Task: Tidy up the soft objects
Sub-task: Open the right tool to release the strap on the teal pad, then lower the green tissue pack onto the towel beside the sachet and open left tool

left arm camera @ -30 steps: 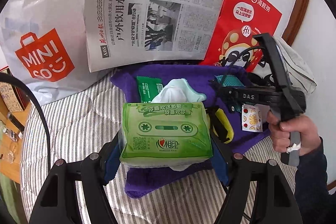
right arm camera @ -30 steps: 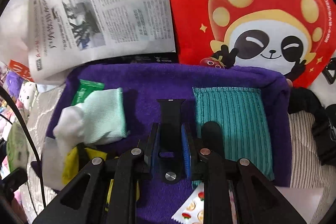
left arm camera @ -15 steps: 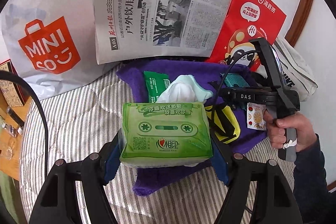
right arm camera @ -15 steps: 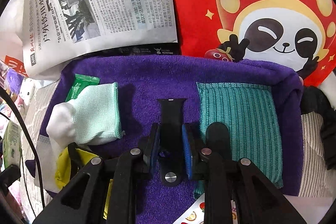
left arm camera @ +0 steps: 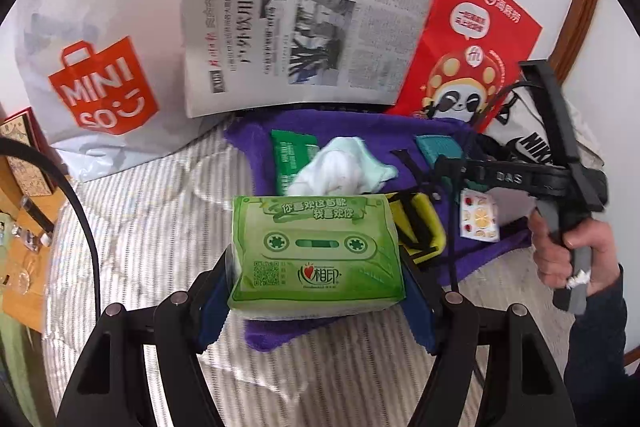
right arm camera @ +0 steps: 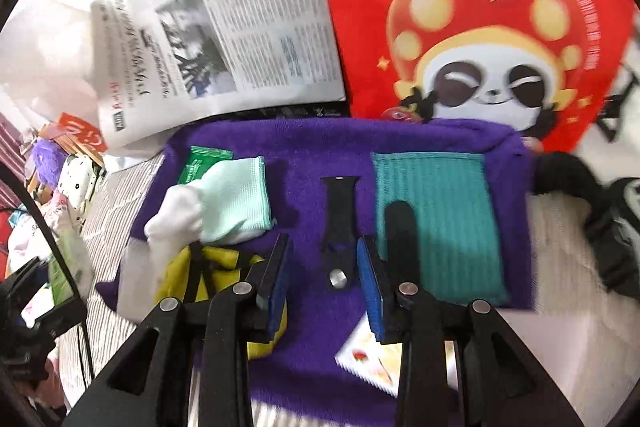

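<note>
Left gripper (left arm camera: 316, 303) clamped on a green tissue pack (left arm camera: 316, 251), both blue pads against its sides, pack held above the near edge of the purple towel (left arm camera: 480, 259). Right gripper (right arm camera: 324, 279): jaws have just been opening, now parted a moderate gap; black watch strap (right arm camera: 339, 227) lies flat on the towel in line with that gap, pads clear of it on both sides, not gripped. Strap sits mid-towel with its metal stud at the near end. Just right of the strap, a teal ribbed cloth (right arm camera: 440, 227), flat. Left of the strap, a mint-and-white sock (right arm camera: 216, 211), overlapping a small green packet (right arm camera: 200, 163) at the towel's far left. Yellow pouch (right arm camera: 208, 267) near the left front, partly under the sock and behind the right gripper's left finger. Fruit-print sachet (right arm camera: 372, 355) at the towel's near edge, blurred. Towel rests on striped bedding (left arm camera: 152, 227). Propped behind: newspaper (left arm camera: 304, 27), red panda bag (left arm camera: 464, 43), white Miniso bag (left arm camera: 100, 67). A hand (left arm camera: 568, 251) holds the right gripper's handle at the right of the left wrist view.
</note>
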{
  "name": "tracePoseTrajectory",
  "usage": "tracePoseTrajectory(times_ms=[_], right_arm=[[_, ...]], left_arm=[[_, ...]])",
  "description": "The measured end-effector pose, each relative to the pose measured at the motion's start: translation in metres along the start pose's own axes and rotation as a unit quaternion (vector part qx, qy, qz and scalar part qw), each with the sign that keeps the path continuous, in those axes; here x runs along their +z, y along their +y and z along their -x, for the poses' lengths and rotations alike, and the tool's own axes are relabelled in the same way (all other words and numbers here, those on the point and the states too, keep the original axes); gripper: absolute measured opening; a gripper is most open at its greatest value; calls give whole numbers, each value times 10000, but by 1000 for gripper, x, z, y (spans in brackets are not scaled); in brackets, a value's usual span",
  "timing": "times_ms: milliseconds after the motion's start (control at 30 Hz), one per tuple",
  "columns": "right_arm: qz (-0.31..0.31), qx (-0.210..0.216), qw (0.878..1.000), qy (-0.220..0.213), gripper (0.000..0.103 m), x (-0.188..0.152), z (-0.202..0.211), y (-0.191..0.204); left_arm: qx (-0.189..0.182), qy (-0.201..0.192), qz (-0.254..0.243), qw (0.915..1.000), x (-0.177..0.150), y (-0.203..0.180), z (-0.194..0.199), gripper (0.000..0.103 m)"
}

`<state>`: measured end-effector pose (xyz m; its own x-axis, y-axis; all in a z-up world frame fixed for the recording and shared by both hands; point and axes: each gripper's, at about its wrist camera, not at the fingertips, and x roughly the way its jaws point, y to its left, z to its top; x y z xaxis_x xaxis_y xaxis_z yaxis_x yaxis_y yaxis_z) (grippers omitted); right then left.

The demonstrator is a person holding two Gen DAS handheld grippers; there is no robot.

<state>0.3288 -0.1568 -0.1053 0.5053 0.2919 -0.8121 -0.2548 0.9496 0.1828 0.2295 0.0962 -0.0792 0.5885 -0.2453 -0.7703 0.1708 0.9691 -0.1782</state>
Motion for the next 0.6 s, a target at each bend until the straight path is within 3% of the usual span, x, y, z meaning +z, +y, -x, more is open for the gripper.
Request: tracePoseTrajectory(times_ms=[300, 433, 600], right_arm=[[67, -212, 9982, -557, 41, -50, 83, -16], [176, -487, 9969, -597, 41, -68, 95, -25], [-89, -510, 9978, -413, 41, -94, 93, -53]], left_arm=[[-236, 160, -369, 9989, 7, -51, -16, 72], [-355, 280, -542, 9975, 11, -77, -37, 72], [-489, 357, -717, 9956, 12, -105, -63, 72]])
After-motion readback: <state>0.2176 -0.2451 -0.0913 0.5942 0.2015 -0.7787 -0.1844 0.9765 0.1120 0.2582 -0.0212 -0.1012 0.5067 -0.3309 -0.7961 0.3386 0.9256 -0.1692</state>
